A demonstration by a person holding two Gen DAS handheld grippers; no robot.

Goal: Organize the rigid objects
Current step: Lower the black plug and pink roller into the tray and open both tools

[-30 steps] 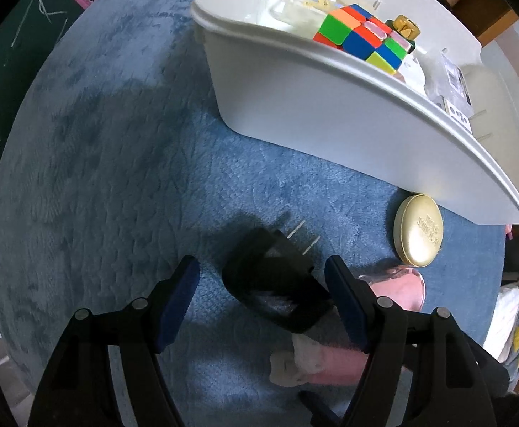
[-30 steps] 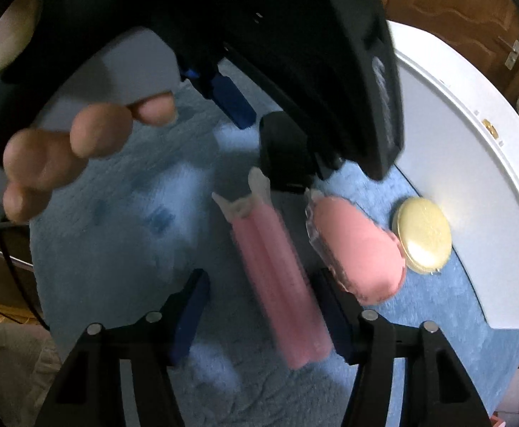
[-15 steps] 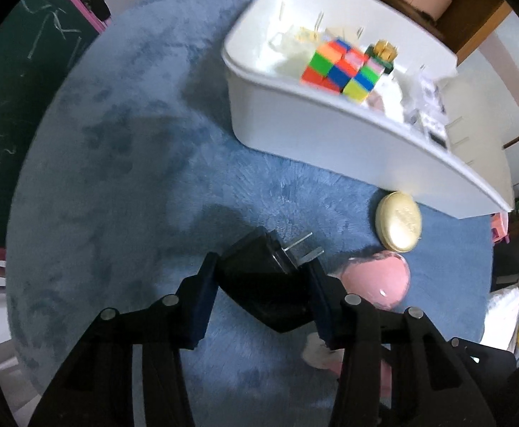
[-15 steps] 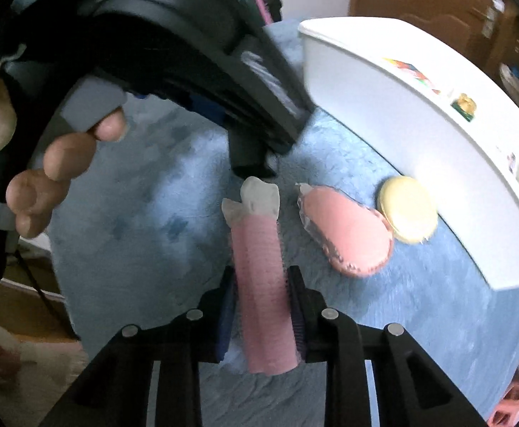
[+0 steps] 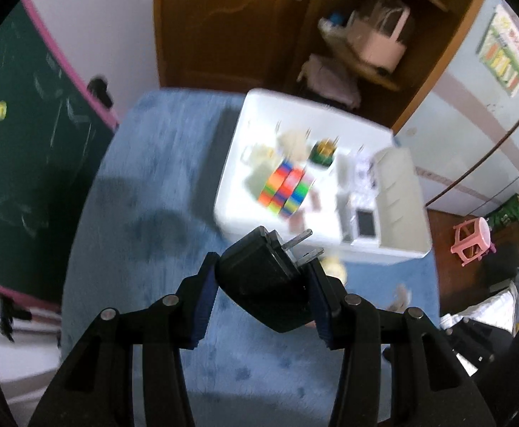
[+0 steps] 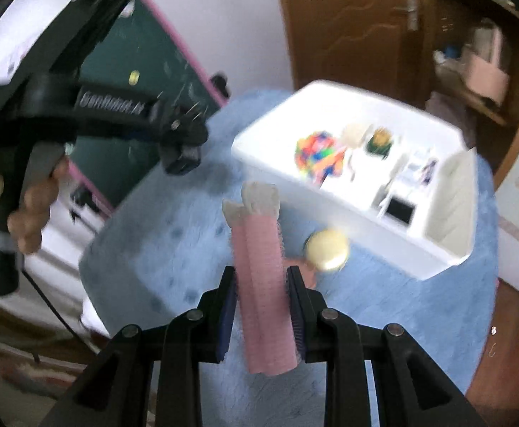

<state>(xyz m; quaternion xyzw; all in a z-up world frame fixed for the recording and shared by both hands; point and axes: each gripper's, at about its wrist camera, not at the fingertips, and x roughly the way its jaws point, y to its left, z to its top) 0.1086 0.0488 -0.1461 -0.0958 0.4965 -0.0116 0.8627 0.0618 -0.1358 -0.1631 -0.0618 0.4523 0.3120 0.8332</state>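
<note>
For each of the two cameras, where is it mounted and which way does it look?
Left wrist: sits on the left tool, looking down past its black plug adapter to the white bin; only tool arms show.
Right wrist: sits on the right tool, looking down past its pink roller pack; a hand shows.
Shared: bin, blue cloth, round gold tin.

I'm looking into a room in a home, likely a child's room. A table under a blue plush cover (image 5: pixel 152 185) carries a white divided organiser bin (image 5: pixel 238 163) of small toys. To the left leans a green chalkboard (image 5: pixel 21 149) with a pink frame. At the far side are a carved wooden door (image 5: pixel 223 25) and open wooden shelves (image 5: pixel 376 46); a small pink stool (image 5: pixel 472 240) stands on the floor to the right.
</note>
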